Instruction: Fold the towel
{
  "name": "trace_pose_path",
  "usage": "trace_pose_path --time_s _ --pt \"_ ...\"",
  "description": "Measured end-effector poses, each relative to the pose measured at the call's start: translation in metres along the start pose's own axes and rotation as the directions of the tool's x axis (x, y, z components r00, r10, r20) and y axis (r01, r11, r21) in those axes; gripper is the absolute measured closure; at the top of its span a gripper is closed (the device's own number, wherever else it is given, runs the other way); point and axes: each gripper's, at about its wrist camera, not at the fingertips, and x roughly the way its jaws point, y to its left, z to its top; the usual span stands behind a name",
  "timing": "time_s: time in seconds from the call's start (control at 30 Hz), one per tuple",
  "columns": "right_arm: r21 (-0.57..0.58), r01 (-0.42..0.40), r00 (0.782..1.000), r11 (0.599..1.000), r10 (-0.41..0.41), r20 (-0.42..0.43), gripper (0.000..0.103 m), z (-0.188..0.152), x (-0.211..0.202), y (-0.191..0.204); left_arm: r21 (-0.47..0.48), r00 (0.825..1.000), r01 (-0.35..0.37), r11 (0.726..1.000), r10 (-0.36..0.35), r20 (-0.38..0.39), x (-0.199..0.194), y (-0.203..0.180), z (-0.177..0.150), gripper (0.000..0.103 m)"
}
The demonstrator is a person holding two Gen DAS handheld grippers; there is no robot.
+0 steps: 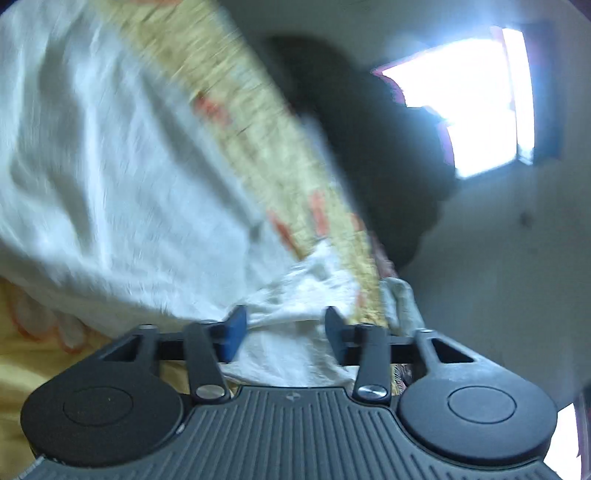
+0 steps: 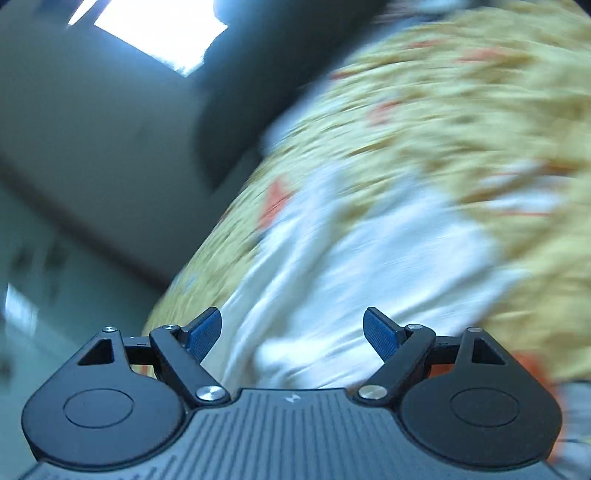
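Observation:
The white towel [image 1: 110, 166] fills the left half of the left wrist view, lifted and creased. A bunched part of it passes between the blue pads [image 1: 232, 336] of my left gripper [image 1: 284, 332], which is shut on it. A yellow band with orange marks [image 1: 258, 147] runs along the towel's right side; I cannot tell whether it belongs to the towel. In the right wrist view the towel [image 2: 351, 266] lies blurred on a yellow flowered sheet [image 2: 461, 110]. My right gripper [image 2: 293, 332] hovers just over the cloth, open, with nothing pinched between its fingers.
Yellow sheet with orange outlines [image 1: 33, 332] shows at the lower left. A dark shape [image 1: 369, 147] stands before a bright window [image 1: 472, 107] and pale wall. In the right wrist view a window [image 2: 159, 33], a grey wall and pale floor [image 2: 55, 295] lie left of the bed edge.

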Motion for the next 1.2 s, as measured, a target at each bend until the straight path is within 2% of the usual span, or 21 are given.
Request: trace_pose_path --time_s 0.07,0.13,0.2,0.33,0.4,0.43,0.5,0.6,0.7,0.73,0.77,0.8,0.83,0.87,0.93,0.97,1.0,1.03,1.13,1.2 --pt "0.064 0.069 0.998 0.996 -0.068 -0.013 0.018 0.01 -0.008 -0.021 -0.085 0.999 -0.012 0.996 0.009 -0.036 0.014 0.012 -0.002 0.052" --pt "0.082 0.147 0.989 0.986 -0.143 -0.049 0.018 0.014 -0.008 -0.034 -0.097 0.998 -0.057 0.994 0.055 -0.02 0.018 0.017 -0.003 0.052" --pt "0.099 0.134 0.99 0.986 -0.128 -0.066 0.019 0.011 -0.008 -0.045 -0.088 0.997 -0.072 0.994 0.072 -0.002 0.019 0.018 0.005 0.052" --pt "0.113 0.105 0.994 0.988 -0.103 -0.029 0.018 0.015 0.001 -0.046 -0.115 0.991 -0.125 0.985 0.129 0.027 0.026 0.017 0.017 0.046" --pt "0.113 0.1 0.995 0.989 -0.098 -0.021 0.022 0.015 0.005 -0.044 -0.121 0.99 -0.13 0.984 0.136 0.039 0.024 0.019 0.015 0.045" --pt "0.094 0.102 0.995 0.99 -0.1 -0.024 0.047 0.014 0.01 -0.04 -0.112 0.989 -0.135 0.984 0.141 0.045 0.025 0.019 0.015 0.045" --pt "0.105 0.107 0.992 0.989 -0.099 -0.078 0.084 0.01 0.022 -0.044 -0.102 0.988 -0.132 0.986 0.139 0.063 0.02 0.018 0.009 0.045" --pt "0.109 0.09 0.995 0.99 -0.084 -0.059 0.09 0.007 0.03 -0.053 -0.084 0.985 -0.137 0.987 0.145 0.094 0.007 0.01 -0.004 0.045" --pt "0.064 0.05 0.998 0.997 -0.049 -0.026 0.093 0.018 0.031 -0.04 -0.026 0.976 -0.131 0.991 0.134 0.17 -0.013 -0.004 -0.011 0.039" --pt "0.022 0.03 1.0 0.999 -0.03 -0.005 0.094 0.026 0.029 -0.028 -0.014 0.966 -0.155 0.988 0.154 0.208 -0.019 -0.007 -0.011 0.039" --pt "-0.017 -0.008 1.0 1.0 0.008 0.02 0.094 0.034 0.024 -0.013 -0.018 0.955 -0.165 0.986 0.165 0.246 -0.024 -0.008 -0.01 0.038" --pt "-0.066 -0.056 0.997 0.996 0.06 0.049 0.094 0.042 0.016 0.0 -0.017 0.951 -0.16 0.987 0.159 0.265 -0.026 -0.006 -0.008 0.032" --pt "-0.127 -0.07 0.994 0.989 0.08 0.078 0.094 0.045 0.008 0.01 -0.017 0.956 -0.161 0.987 0.16 0.247 -0.023 -0.005 -0.005 0.029" --pt "-0.166 -0.052 0.994 0.985 0.068 0.088 0.094 0.045 0.003 0.01 -0.03 0.963 -0.169 0.985 0.172 0.206 -0.015 -0.002 -0.004 0.029" --pt "-0.086 0.032 0.999 0.996 -0.032 -0.003 0.094 0.039 0.009 -0.027 -0.044 0.976 -0.167 0.985 0.172 0.132 -0.001 0.006 -0.003 0.029" --pt "-0.035 0.093 0.994 0.995 -0.095 -0.06 0.094 0.034 0.016 -0.05 -0.033 0.975 -0.175 0.984 0.178 0.135 0.003 0.008 -0.005 0.029" --pt "0.0 0.096 0.991 0.995 -0.096 -0.094 0.096 0.028 0.02 -0.067 -0.011 0.974 -0.174 0.985 0.174 0.147 0.004 0.008 -0.006 0.029" --pt "0.035 0.047 0.996 0.998 -0.045 -0.075 0.095 0.025 0.016 -0.076 0.009 0.973 -0.179 0.984 0.175 0.15 0.005 0.006 -0.006 0.029" --pt "0.057 -0.008 1.0 0.998 0.007 0.005 0.09 0.027 0.004 -0.077 0.051 0.973 -0.19 0.98 0.181 0.14 0.011 0.002 -0.005 0.029" --pt "0.019 0.053 0.998 0.998 -0.054 0.041 0.085 0.036 0.001 -0.071 0.061 0.975 -0.191 0.98 0.182 0.128 0.013 -0.002 -0.004 0.029"
